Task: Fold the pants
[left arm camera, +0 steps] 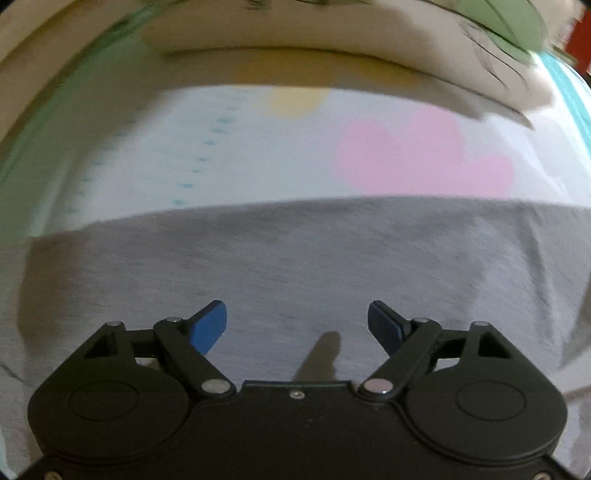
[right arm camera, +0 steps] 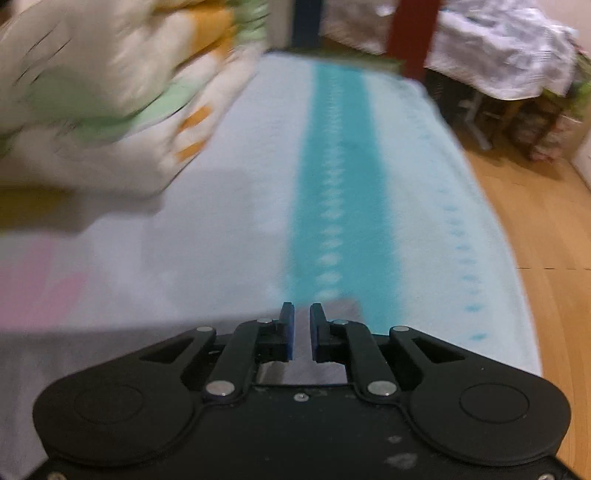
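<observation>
The grey pants (left arm camera: 295,258) lie flat on the bed sheet (left arm camera: 258,147), filling the lower half of the left wrist view. My left gripper (left arm camera: 297,325) is open, its blue pads wide apart just above the grey cloth, with nothing between them. My right gripper (right arm camera: 302,325) is nearly closed on a strip of the grey pants (right arm camera: 332,306), which runs between the two blue pads at the pants' edge, over the sheet's teal stripe (right arm camera: 332,184). Both views are blurred by motion.
A folded stack of cream, green and orange blankets (right arm camera: 110,92) sits on the bed (right arm camera: 240,184), also in the left wrist view (left arm camera: 295,44). The bed's right edge drops to a wooden floor (right arm camera: 535,221). A red post (right arm camera: 413,33) and cluttered furniture (right arm camera: 517,55) stand beyond.
</observation>
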A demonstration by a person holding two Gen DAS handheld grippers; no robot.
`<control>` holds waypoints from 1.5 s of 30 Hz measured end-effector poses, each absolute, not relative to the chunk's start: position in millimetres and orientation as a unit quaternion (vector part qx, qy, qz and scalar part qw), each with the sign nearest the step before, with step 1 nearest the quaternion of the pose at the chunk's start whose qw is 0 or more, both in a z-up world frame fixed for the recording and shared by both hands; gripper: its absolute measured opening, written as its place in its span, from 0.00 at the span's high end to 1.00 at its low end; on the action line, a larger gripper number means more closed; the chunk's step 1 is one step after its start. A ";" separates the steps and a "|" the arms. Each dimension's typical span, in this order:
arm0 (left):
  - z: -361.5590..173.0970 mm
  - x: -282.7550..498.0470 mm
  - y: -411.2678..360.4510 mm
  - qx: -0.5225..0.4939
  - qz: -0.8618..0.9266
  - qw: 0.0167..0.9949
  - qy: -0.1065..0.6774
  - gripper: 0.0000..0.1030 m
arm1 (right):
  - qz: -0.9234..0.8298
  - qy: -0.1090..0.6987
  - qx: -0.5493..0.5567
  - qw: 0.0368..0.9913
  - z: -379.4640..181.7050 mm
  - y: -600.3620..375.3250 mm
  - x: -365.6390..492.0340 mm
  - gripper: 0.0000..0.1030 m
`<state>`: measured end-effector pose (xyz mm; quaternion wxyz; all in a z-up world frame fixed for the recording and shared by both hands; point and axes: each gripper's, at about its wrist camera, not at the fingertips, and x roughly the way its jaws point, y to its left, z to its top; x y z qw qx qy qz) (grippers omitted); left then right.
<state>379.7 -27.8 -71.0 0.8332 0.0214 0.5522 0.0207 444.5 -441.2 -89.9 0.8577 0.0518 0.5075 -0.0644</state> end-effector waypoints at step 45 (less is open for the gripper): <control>-64.0 331.9 118.5 0.024 0.110 0.860 0.498 0.20 | -0.090 0.468 0.080 0.875 -79.5 -397.7 391.3 0.88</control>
